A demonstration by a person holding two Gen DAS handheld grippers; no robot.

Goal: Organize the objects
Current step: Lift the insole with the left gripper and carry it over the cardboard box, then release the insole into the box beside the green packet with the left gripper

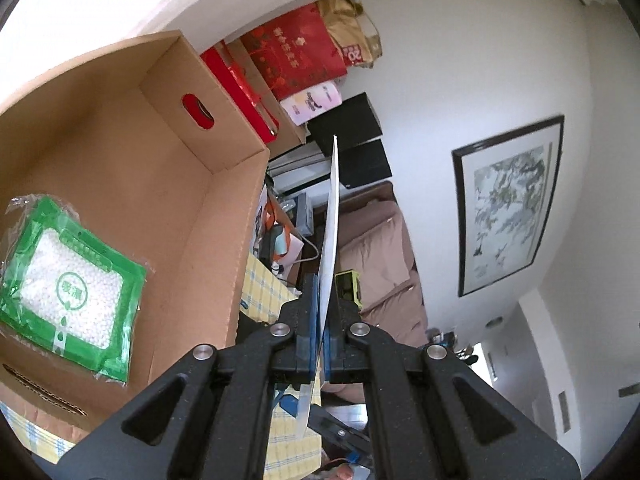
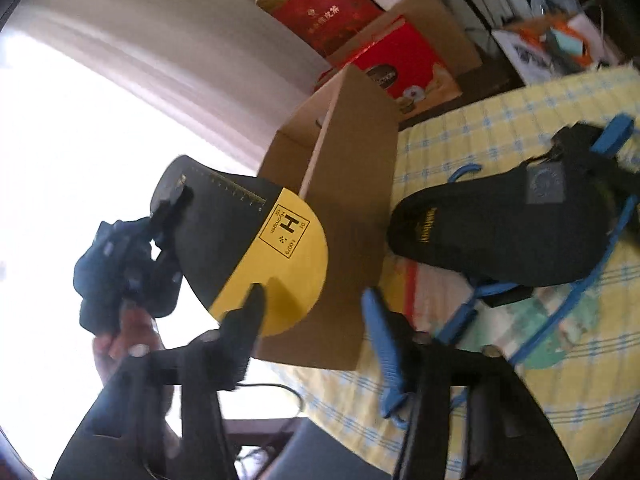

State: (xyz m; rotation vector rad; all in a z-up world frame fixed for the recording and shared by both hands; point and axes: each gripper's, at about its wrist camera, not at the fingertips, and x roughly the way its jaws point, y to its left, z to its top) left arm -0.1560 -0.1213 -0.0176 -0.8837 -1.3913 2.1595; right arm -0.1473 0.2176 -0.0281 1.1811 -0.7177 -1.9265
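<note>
The left hand-held gripper (image 1: 320,320) pinches a thin black-and-yellow card (image 2: 256,248), edge-on from its own camera, just beside the open cardboard box (image 1: 168,184); the yellow part is printed "H", "Hydrogen", the black part a ruler scale; the right hand-held gripper (image 2: 316,300) stands spread, its dark finger (image 2: 250,312) before the card; a green-framed packet (image 1: 72,292) lies inside the box.
</note>
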